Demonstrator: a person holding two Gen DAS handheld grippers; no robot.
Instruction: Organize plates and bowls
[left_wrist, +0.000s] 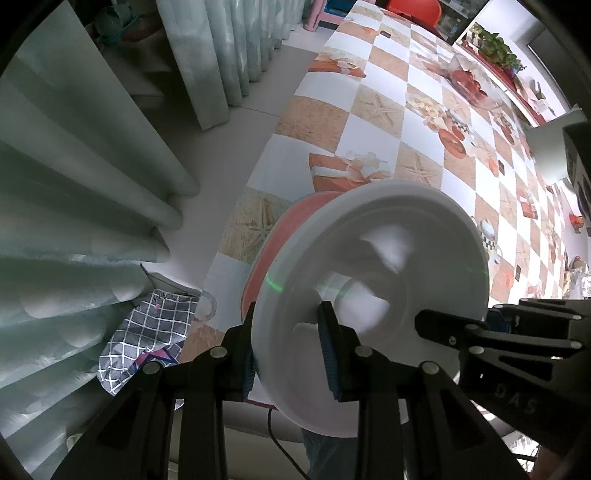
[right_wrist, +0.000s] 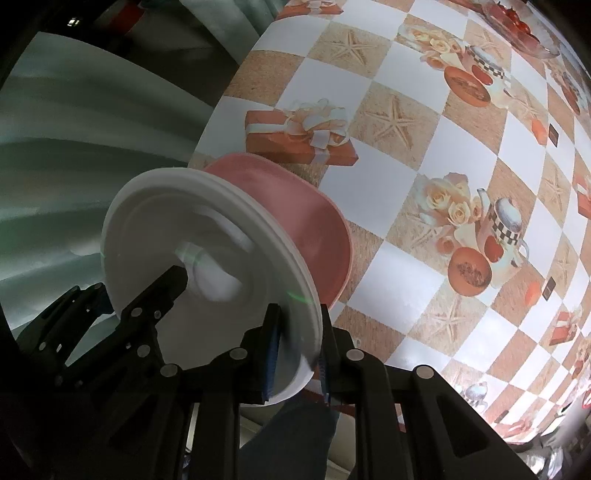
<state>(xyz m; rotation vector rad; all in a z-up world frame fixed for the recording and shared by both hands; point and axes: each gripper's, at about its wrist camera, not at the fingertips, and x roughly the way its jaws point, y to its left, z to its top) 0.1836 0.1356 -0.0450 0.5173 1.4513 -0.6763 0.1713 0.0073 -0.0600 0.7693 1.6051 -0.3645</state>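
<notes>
A white plate (left_wrist: 369, 266) is held on edge over the near edge of the table, its hollow face toward both cameras. A pink dish (left_wrist: 273, 243) sits right behind it; it also shows in the right wrist view (right_wrist: 295, 206). My left gripper (left_wrist: 288, 354) is shut on the plate's near rim. My right gripper (right_wrist: 295, 354) is shut on the opposite rim of the same white plate (right_wrist: 177, 240). Each gripper shows in the other's view, the right gripper (left_wrist: 480, 332) at lower right and the left gripper (right_wrist: 147, 295) at lower left.
The table (left_wrist: 424, 122) wears a checked cloth printed with starfish, gifts and teapots. A glass bowl of red fruit (left_wrist: 469, 81) and a potted plant (left_wrist: 495, 44) stand far back. Pale green curtains (left_wrist: 74, 166) hang left; a checked cloth (left_wrist: 147, 339) lies below.
</notes>
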